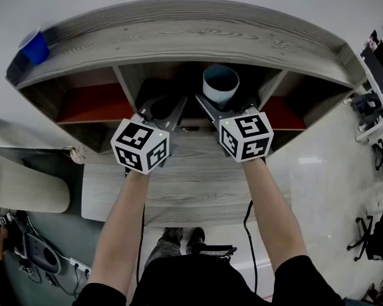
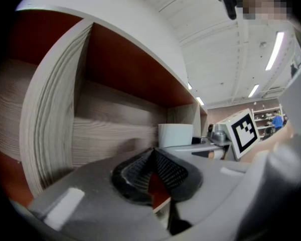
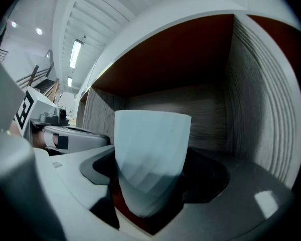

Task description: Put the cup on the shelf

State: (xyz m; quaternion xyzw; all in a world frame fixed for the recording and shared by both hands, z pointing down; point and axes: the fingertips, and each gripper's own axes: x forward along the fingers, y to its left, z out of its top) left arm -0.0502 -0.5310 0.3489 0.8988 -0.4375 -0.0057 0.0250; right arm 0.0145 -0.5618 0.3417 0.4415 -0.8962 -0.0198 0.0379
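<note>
A pale blue ribbed cup (image 1: 220, 85) stands upright between the jaws of my right gripper (image 1: 221, 105), which is shut on its lower half. In the right gripper view the cup (image 3: 151, 154) fills the middle, inside the shelf's centre compartment with its red back panel. The wooden shelf unit (image 1: 179, 37) curves across the head view. My left gripper (image 1: 162, 110) reaches into the same compartment just left of the cup, shut and empty. In the left gripper view its pads (image 2: 165, 170) meet, with the cup (image 2: 175, 134) beyond them.
A dark blue cup (image 1: 35, 46) sits on the shelf's top board at the far left. A wooden divider (image 2: 50, 114) stands close on my left gripper's left. A lower wooden board (image 1: 185, 177) lies under my forearms. Office chairs (image 1: 373, 234) stand on the floor at right.
</note>
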